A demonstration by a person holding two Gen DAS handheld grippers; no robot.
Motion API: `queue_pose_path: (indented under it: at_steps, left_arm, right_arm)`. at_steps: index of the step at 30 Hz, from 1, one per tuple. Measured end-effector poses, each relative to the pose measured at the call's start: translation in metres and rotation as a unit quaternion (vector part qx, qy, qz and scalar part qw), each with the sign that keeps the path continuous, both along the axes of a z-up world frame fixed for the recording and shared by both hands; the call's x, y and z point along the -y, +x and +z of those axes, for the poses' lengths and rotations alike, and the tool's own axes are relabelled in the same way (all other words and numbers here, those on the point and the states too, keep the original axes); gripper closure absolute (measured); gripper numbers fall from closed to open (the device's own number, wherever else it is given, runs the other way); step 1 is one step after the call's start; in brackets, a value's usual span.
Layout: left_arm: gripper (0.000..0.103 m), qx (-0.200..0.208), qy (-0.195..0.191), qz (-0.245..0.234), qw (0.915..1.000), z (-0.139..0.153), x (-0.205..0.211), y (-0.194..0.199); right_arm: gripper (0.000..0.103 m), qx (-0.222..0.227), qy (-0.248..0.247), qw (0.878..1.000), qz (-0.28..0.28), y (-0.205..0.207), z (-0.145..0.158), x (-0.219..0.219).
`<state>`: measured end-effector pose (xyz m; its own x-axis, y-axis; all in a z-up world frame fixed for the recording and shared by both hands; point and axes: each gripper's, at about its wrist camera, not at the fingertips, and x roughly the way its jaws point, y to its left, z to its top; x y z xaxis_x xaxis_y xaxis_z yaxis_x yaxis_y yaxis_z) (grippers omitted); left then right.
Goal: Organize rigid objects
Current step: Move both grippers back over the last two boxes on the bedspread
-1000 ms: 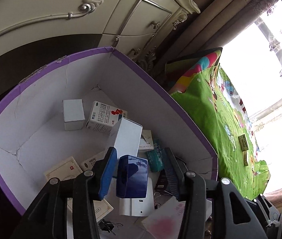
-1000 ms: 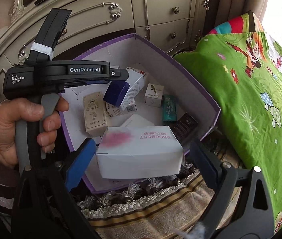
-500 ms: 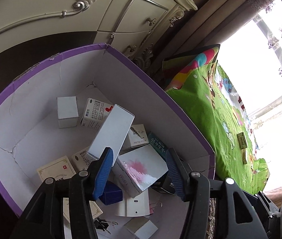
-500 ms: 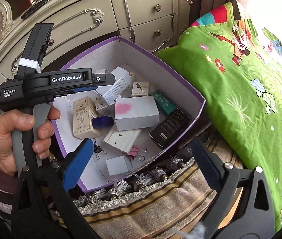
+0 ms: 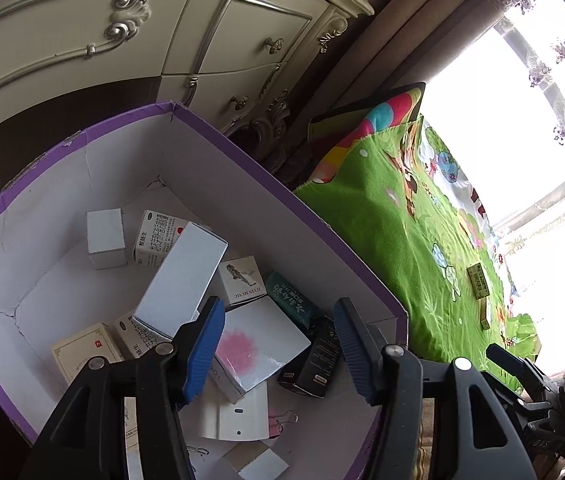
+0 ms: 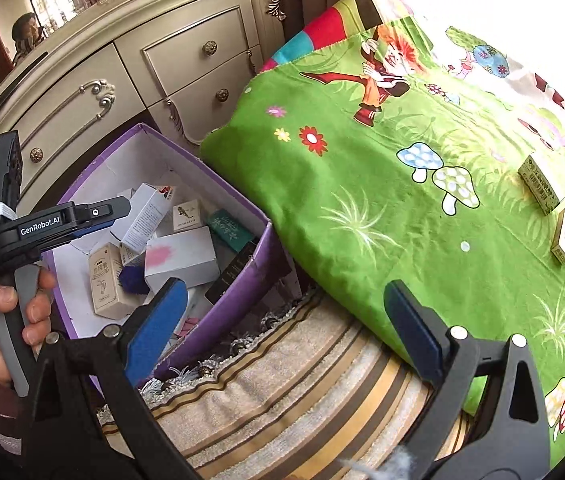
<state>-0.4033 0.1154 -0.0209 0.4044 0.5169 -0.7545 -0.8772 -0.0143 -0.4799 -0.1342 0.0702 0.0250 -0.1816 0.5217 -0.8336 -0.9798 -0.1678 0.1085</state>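
**Emptying both grippers into the purple box**

Comparing with a second earlier, two drops are seen to have been made. The dark blue box once held by the left gripper (image 5: 278, 344) is now found on the floor of the purple box (image 6: 242, 204), beside the tan carton (image 6: 103, 280); its jaws have just been opening and nothing is pressed between the pads, though the white box with a pink stain (image 5: 258, 346) lies below them. That stained box was carried by the right gripper (image 6: 286, 320) a second ago; it now rests in the purple box, and the right jaws are spread wide and empty, swung over toward the green blanket (image 6: 402, 200).

Two more items can thus be judged as stowed, and the next pick is likely to be made from the blanket.

Counted on the blanket: two small yellow-green cartons (image 6: 542, 184), close together near the far edge. Counted in the purple box, as far as overlap allows: roughly eleven cartons, among them one teal pack (image 5: 290, 300) and one black box (image 5: 318, 360), plus a couple of binder clips (image 5: 282, 420).
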Motion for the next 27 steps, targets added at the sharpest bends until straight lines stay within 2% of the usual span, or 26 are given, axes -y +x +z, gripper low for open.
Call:
queue_pose_path:
  at_steps: [12, 17, 21, 27]
  left_arm:
    - [0.043, -0.017, 0.01, -0.05, 0.9986, 0.026, -0.025, 0.08]
    - [0.042, -0.031, 0.016, -0.071, 0.9969, 0.036, -0.036, 0.116]
    - [0.039, -0.042, 0.023, -0.092, 0.9946, 0.041, -0.044, 0.151]
    - [0.037, -0.051, 0.024, -0.131, 0.9898, 0.041, -0.057, 0.21]
  right_arm:
    - [0.003, 0.027, 0.057, 0.996, -0.066, 0.082, 0.025, -0.05]
    - [0.003, 0.046, 0.079, 0.99, -0.11, 0.121, 0.019, -0.062]
    - [0.003, 0.06, 0.081, 0.98, -0.17, 0.154, 0.003, -0.061]
    - [0.003, 0.078, 0.096, 0.959, -0.257, 0.199, -0.012, -0.05]
